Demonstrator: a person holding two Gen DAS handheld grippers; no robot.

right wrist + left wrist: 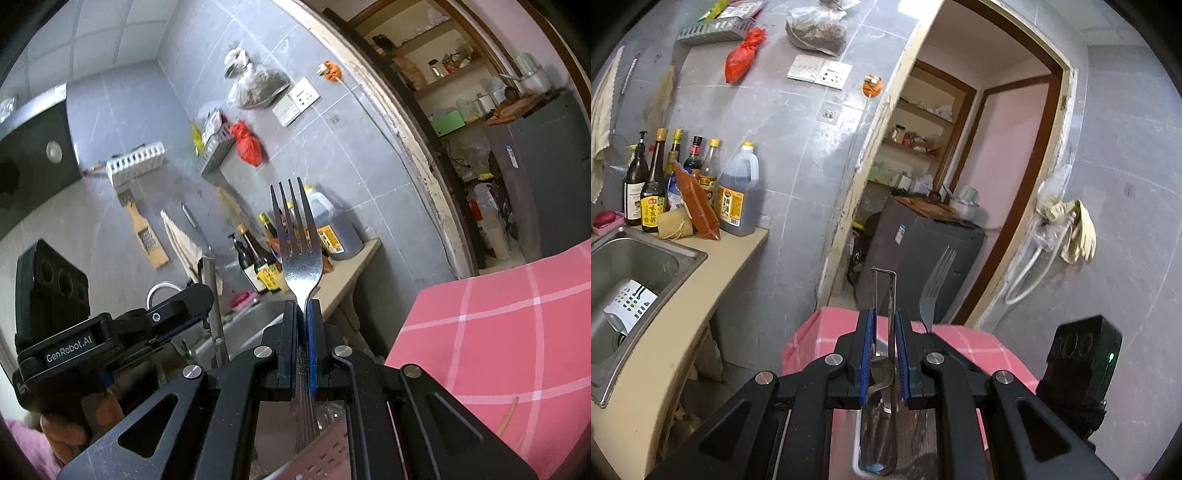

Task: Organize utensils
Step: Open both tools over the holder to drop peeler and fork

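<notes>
The fork stands upright in my right gripper, with its 4 tines pointing up and away from the camera. Both pads are pressed together on its neck, and the handle runs down between the jaws toward a container below that I cannot identify clearly. So the long axis of the fork lies along the gripper fingers.

My left gripper pinches a thin metal utensil, maybe tongs or a peeler frame. It also points forward along the fingers, and I cannot tell exactly what it is. In the left wrist view the fork is just beside this utensil, on its right, nearly parallel and apart from it. I judge that the next move depends on this: the 2 tools are side by side, so I must keep them from crossing.

Below is a table with a pink checked cloth. To the left are the steel sink, the counter with sauce bottles, and a grey tiled wall. A doorway opens behind.
</notes>
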